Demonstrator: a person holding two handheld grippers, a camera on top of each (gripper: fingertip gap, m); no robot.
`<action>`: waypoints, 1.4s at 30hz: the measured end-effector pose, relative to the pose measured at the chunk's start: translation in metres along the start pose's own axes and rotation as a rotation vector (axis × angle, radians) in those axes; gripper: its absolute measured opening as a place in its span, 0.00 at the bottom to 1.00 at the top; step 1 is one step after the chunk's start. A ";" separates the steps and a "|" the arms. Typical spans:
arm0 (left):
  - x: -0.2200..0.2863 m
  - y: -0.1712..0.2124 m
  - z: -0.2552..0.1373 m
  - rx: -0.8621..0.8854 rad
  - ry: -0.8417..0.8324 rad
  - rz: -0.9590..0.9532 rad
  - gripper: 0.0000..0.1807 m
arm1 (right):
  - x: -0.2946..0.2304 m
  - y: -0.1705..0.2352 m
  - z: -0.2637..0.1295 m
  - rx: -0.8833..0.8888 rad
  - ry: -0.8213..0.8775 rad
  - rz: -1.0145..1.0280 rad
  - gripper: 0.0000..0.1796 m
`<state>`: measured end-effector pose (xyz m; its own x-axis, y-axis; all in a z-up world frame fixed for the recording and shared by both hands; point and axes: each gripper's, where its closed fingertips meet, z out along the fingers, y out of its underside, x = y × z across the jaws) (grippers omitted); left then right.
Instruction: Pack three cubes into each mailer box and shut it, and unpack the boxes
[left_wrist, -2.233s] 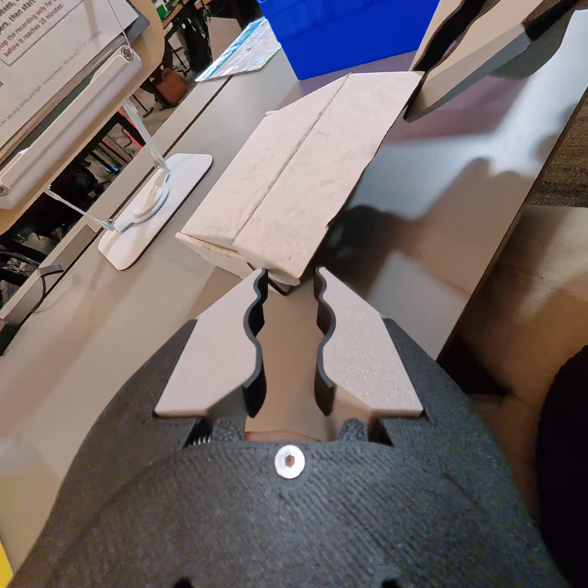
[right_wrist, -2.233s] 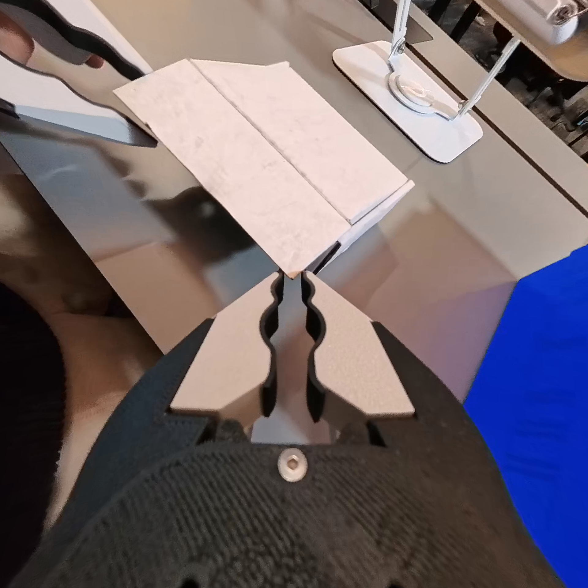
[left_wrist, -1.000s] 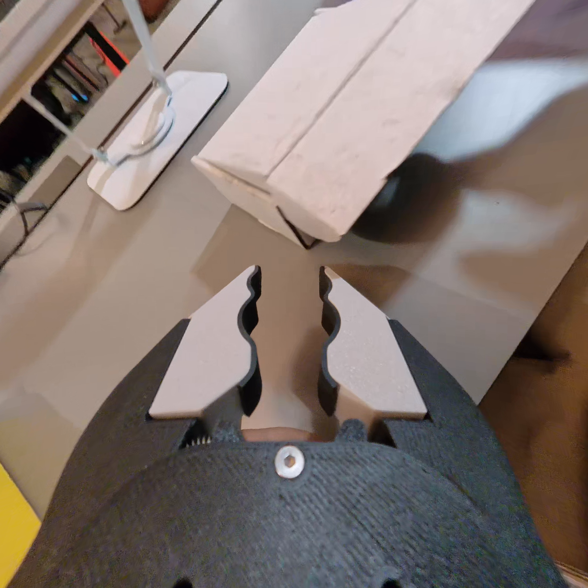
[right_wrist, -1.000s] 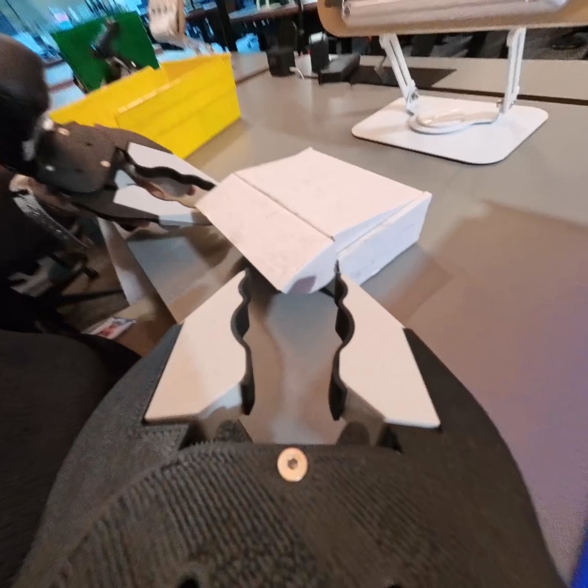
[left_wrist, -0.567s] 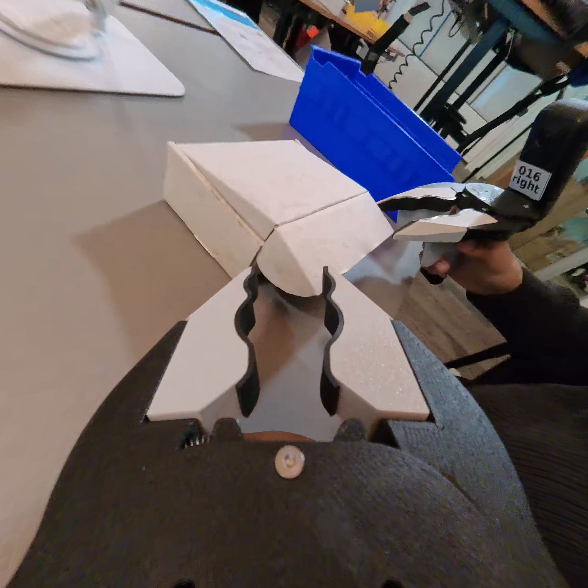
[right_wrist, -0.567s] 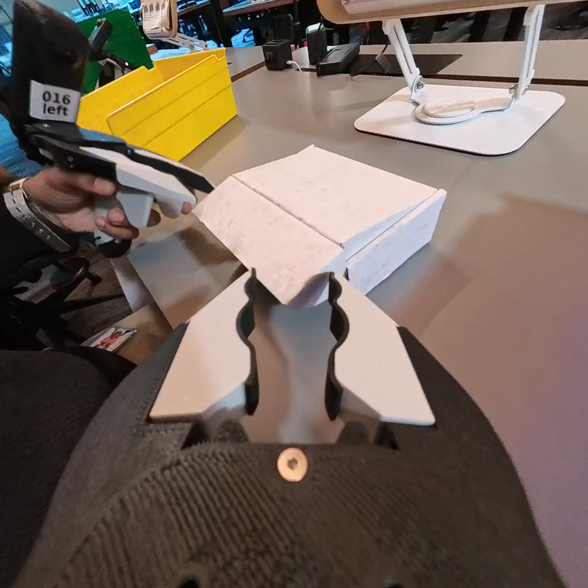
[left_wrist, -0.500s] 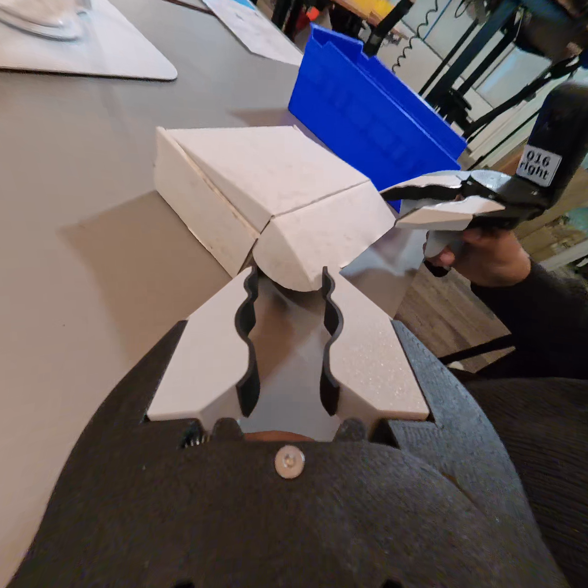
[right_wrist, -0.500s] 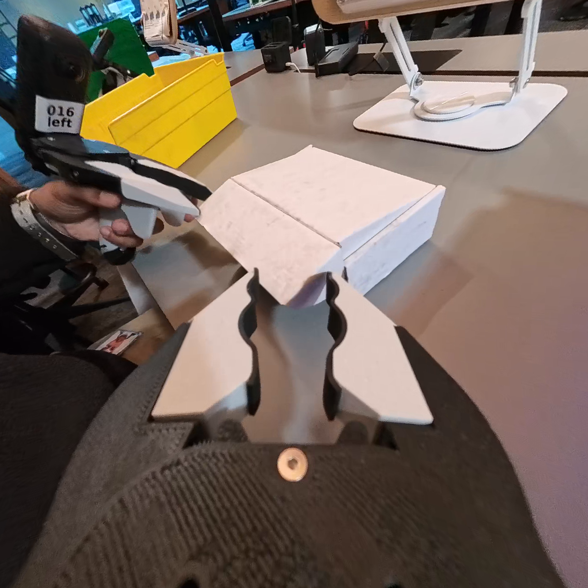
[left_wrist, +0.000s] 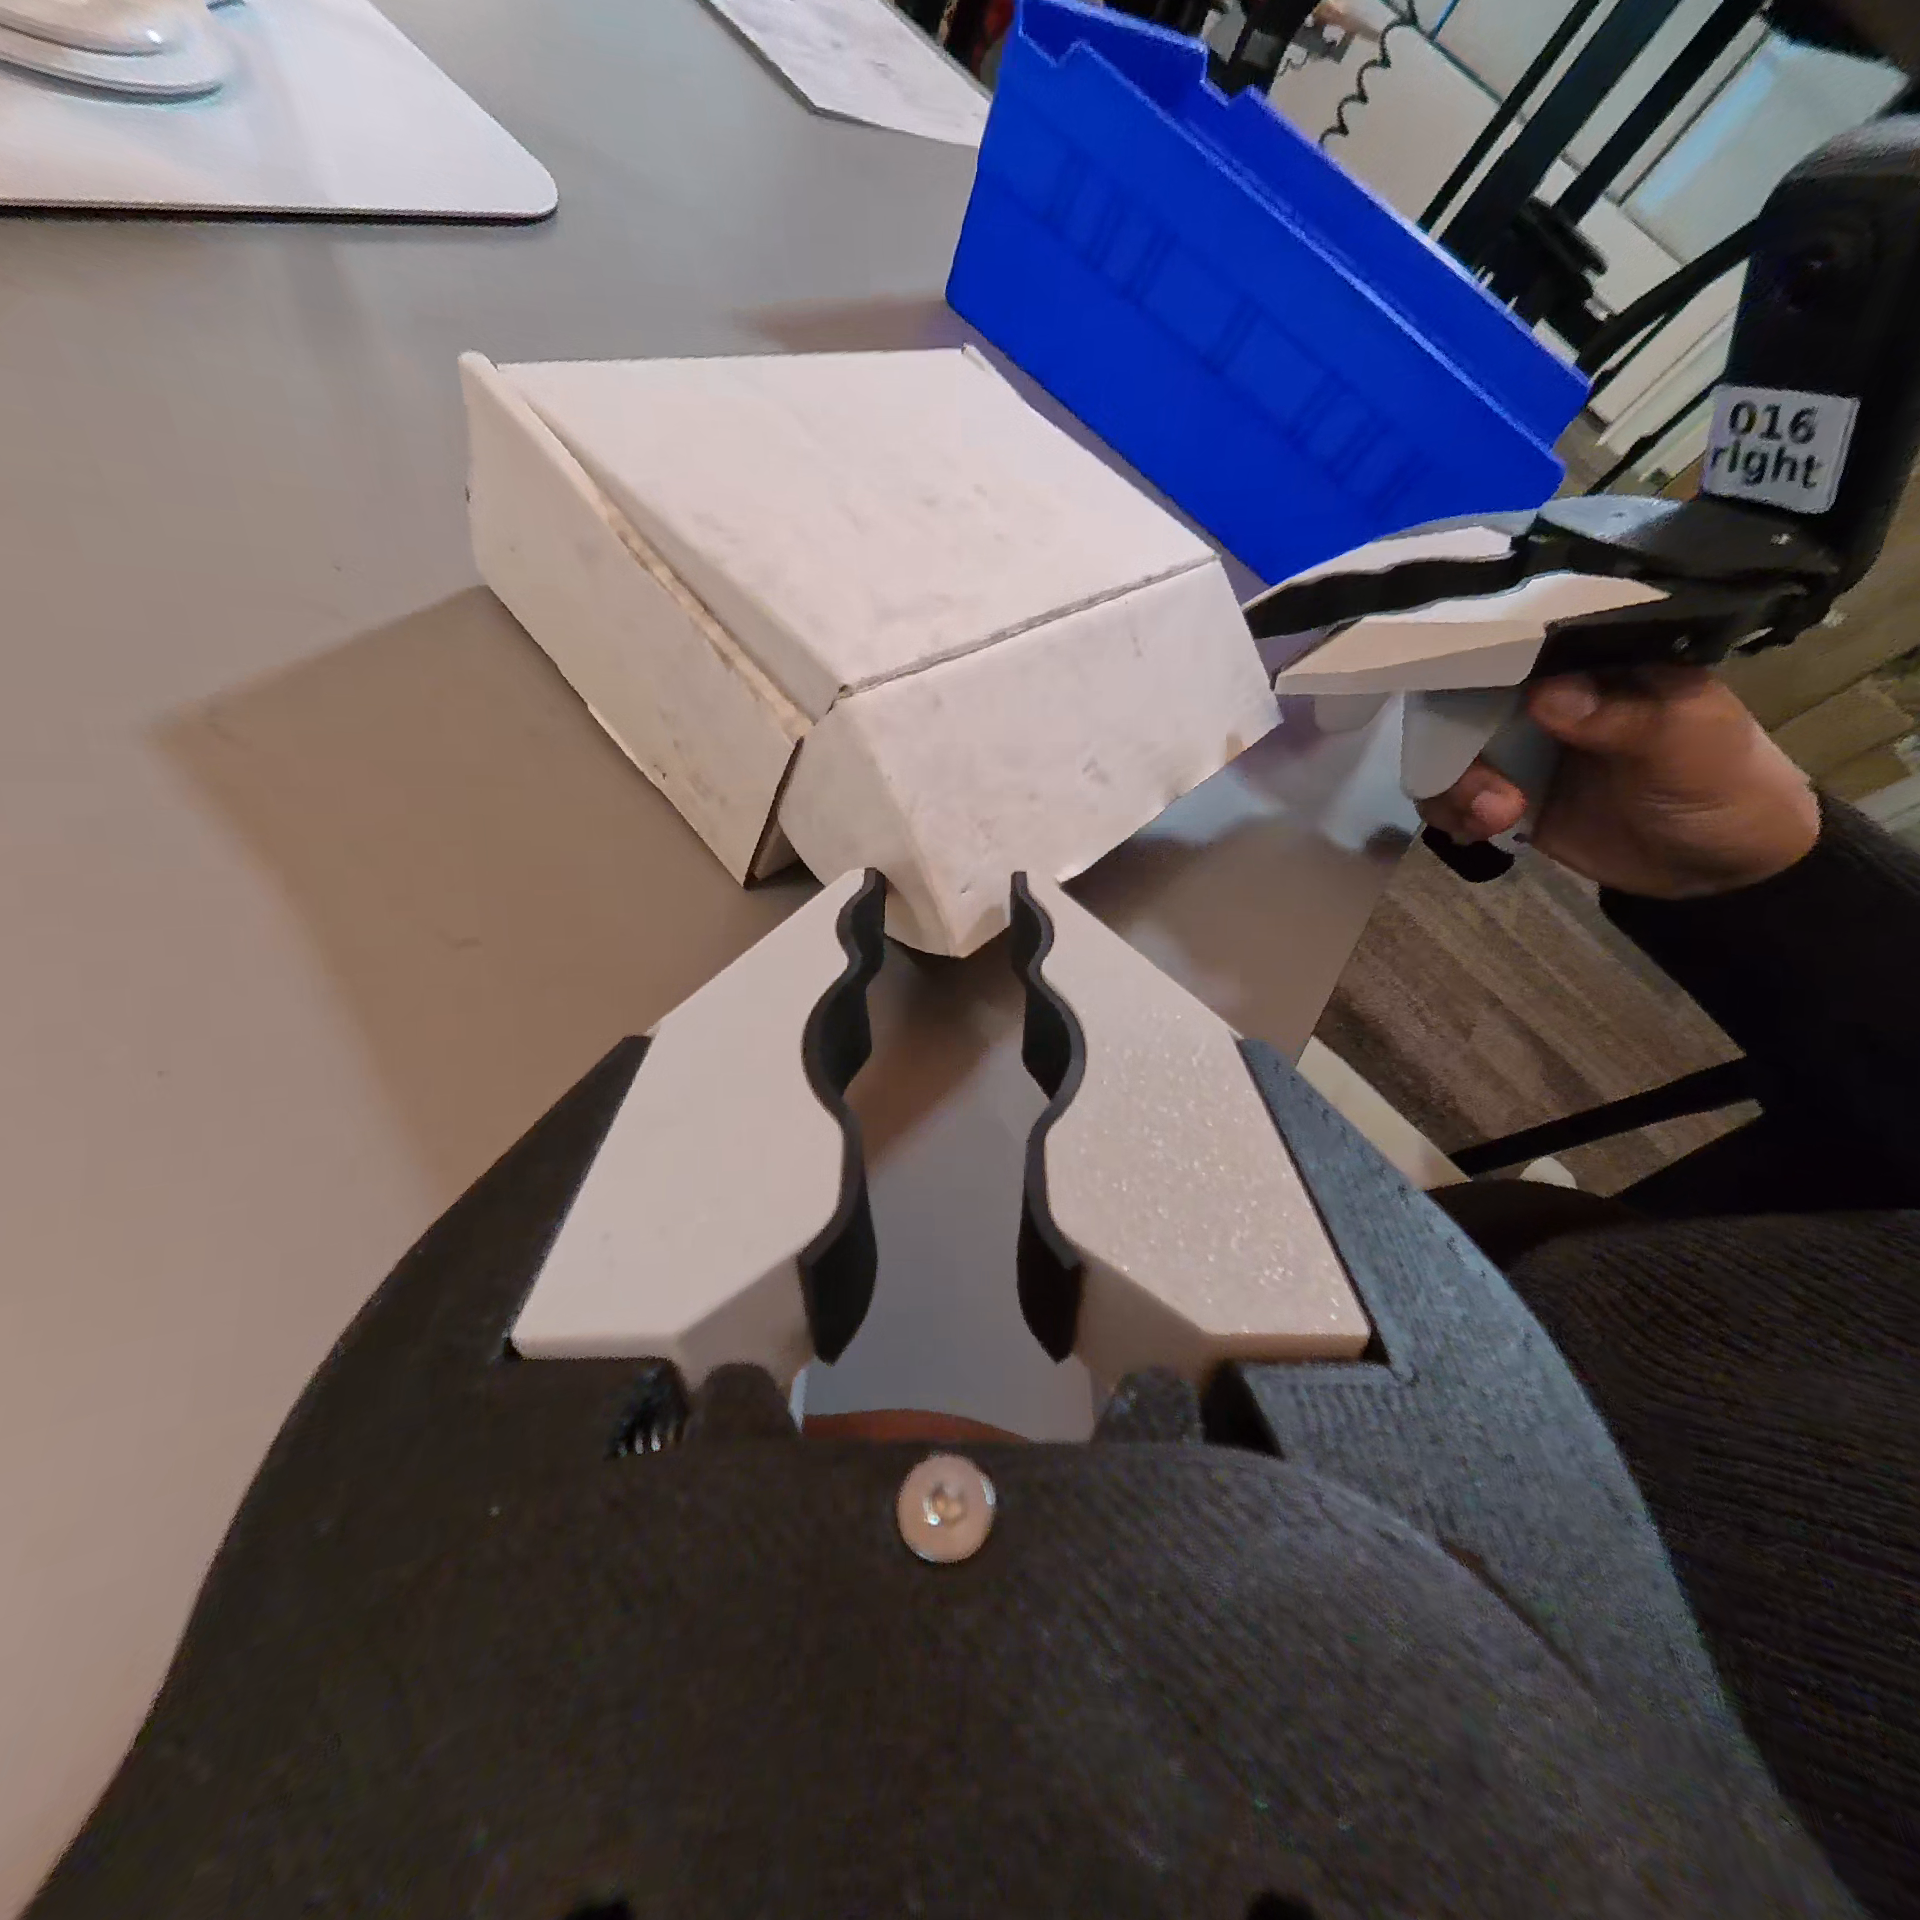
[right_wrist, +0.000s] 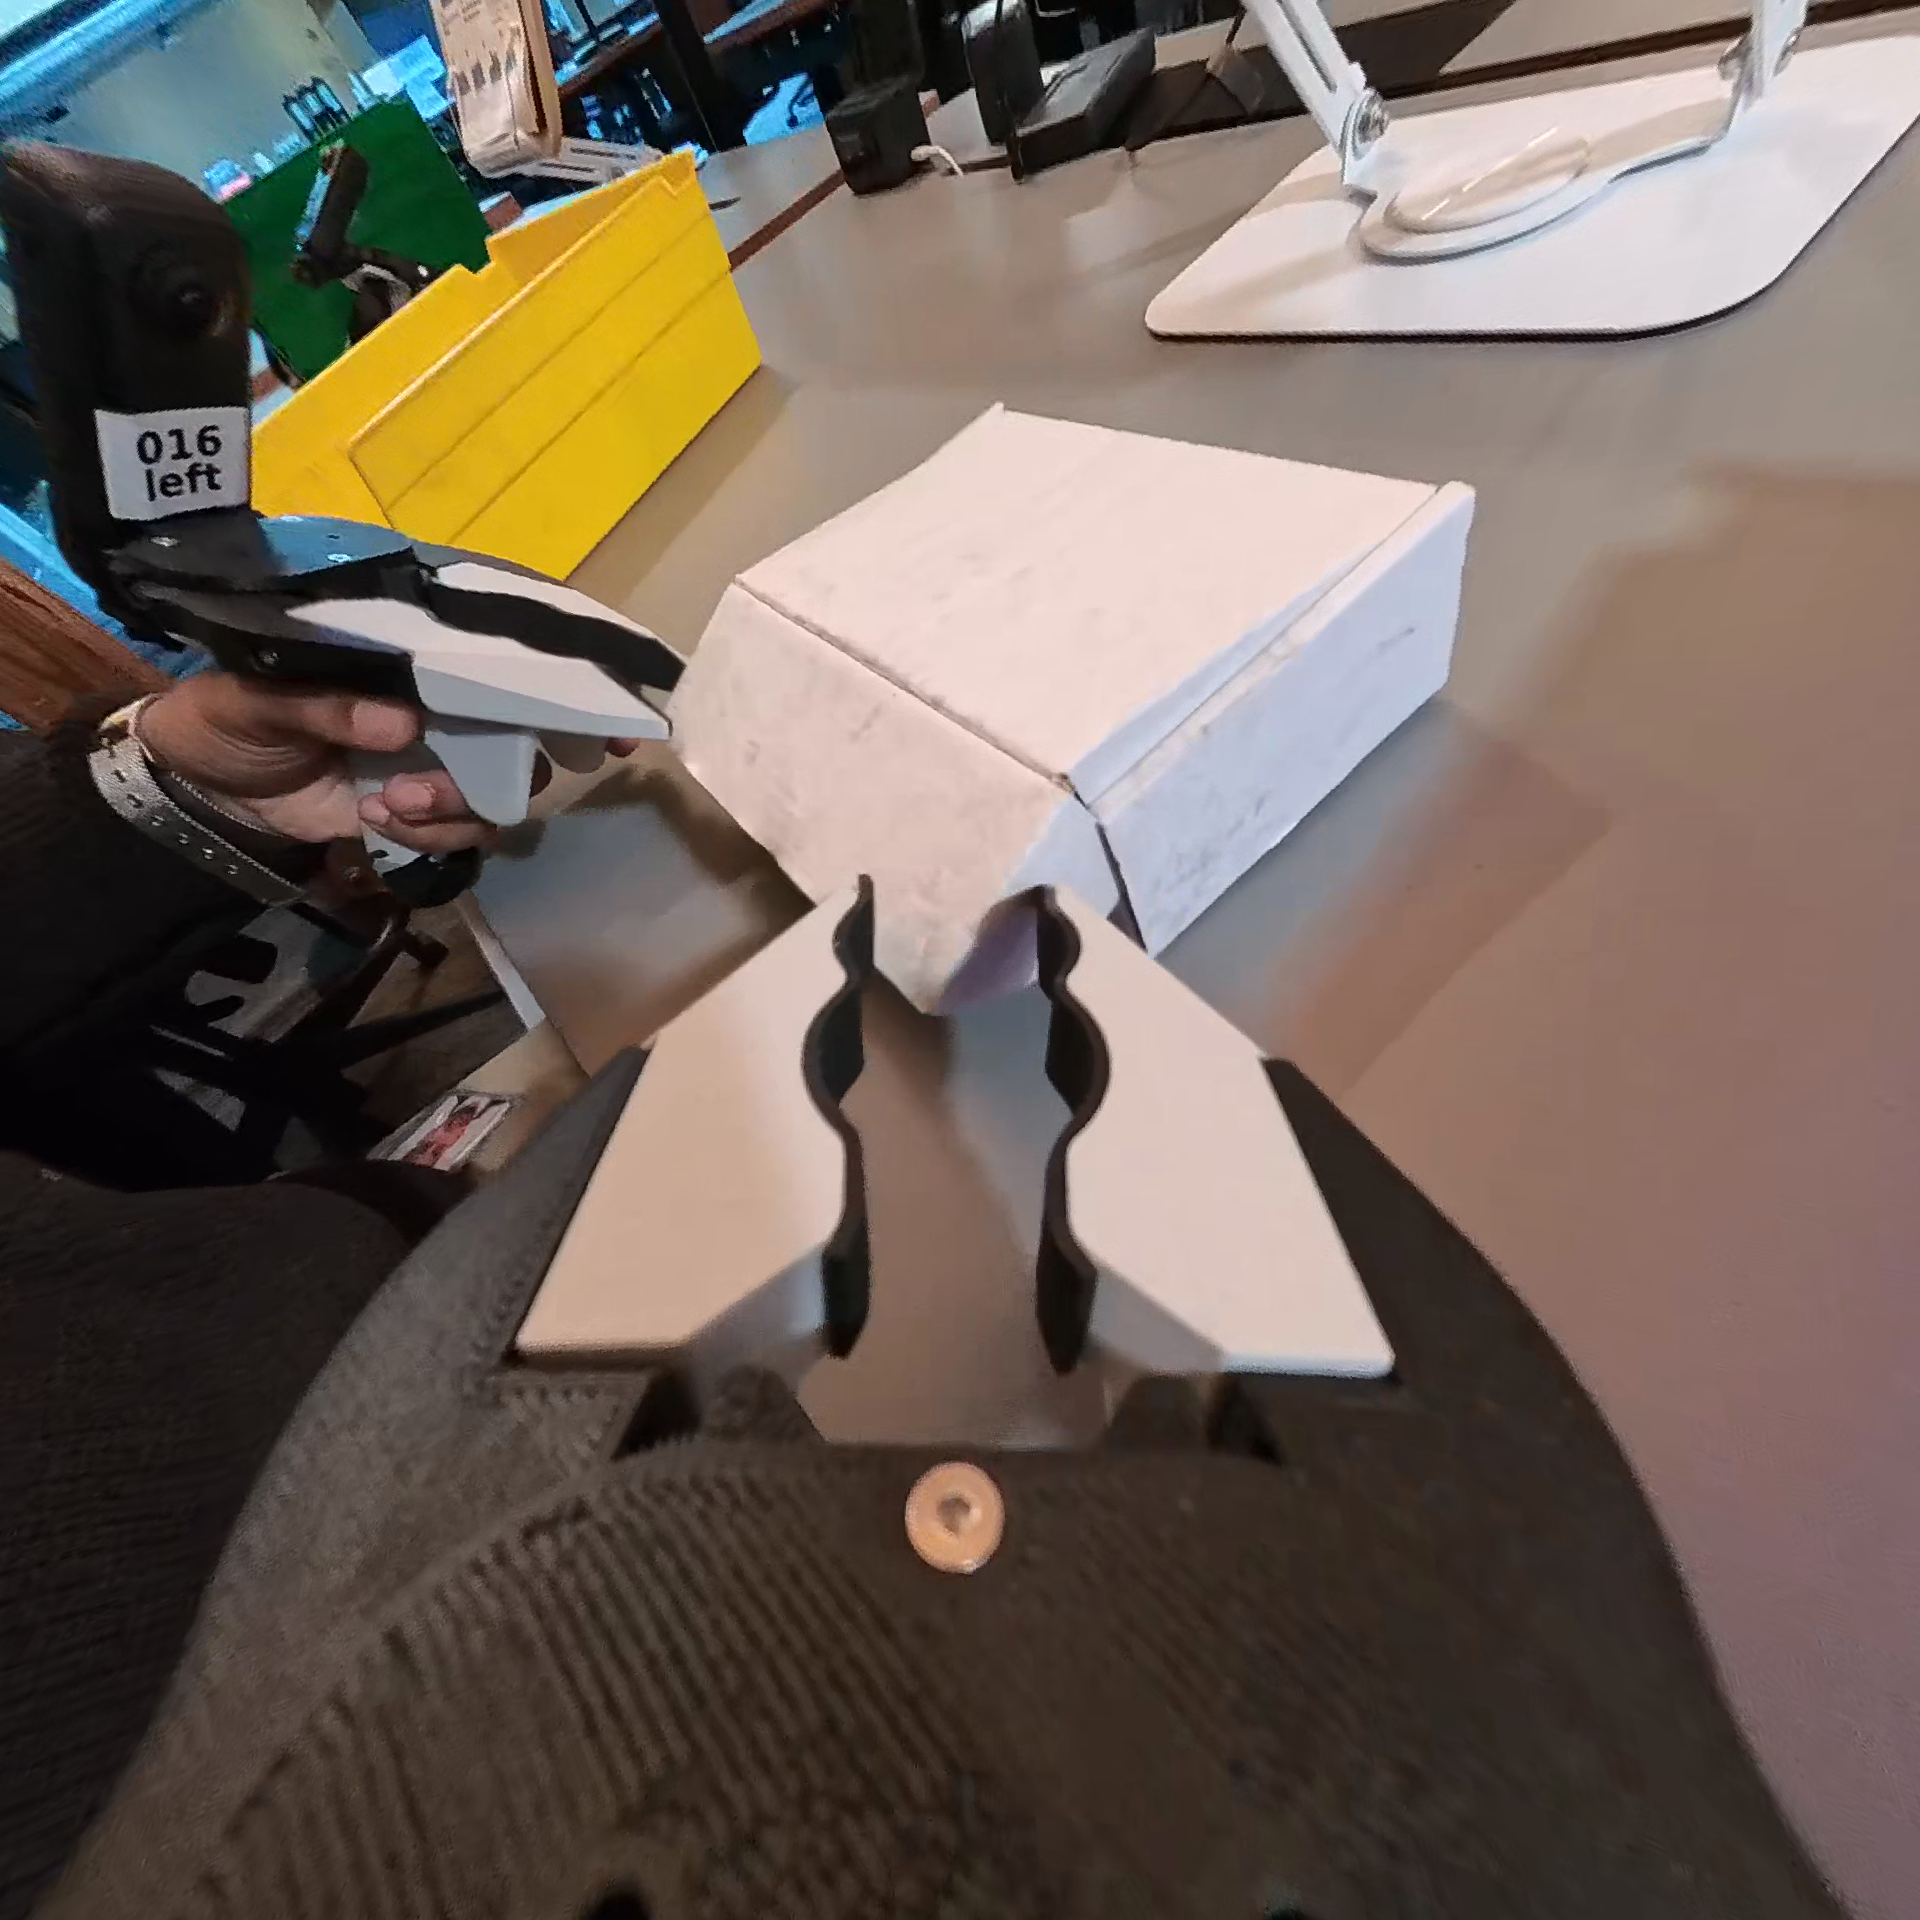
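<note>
Mailer box (left_wrist: 831, 540) front flap now folded lower

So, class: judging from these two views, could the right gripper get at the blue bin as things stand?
Probably yes. The right gripper, jaws open, sits at the mailer box's front flap, and the blue bin stands just behind the box with nothing between.

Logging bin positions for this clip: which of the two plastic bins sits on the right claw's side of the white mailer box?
The blue plastic bin, just behind the right claw; the yellow plastic bin sits beyond the left claw.
</note>
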<state>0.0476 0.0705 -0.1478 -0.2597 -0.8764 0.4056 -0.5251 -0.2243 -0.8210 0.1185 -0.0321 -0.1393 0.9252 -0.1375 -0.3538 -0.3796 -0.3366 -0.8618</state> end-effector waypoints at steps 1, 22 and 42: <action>0.000 0.002 0.001 -0.009 -0.008 0.011 0.13 | 0.000 0.000 0.001 -0.002 0.004 -0.002 0.17; -0.006 0.007 0.007 -0.039 -0.056 0.022 0.14 | 0.011 0.009 0.005 -0.068 0.093 -0.100 0.18; -0.016 -0.012 0.019 -0.013 -0.074 0.071 0.52 | 0.020 0.007 0.014 -0.100 0.006 0.025 0.43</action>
<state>0.0732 0.0796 -0.1522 -0.2361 -0.9191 0.3156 -0.5182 -0.1557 -0.8410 0.1341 -0.0241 -0.1572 0.9156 -0.1528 -0.3719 -0.4006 -0.4246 -0.8119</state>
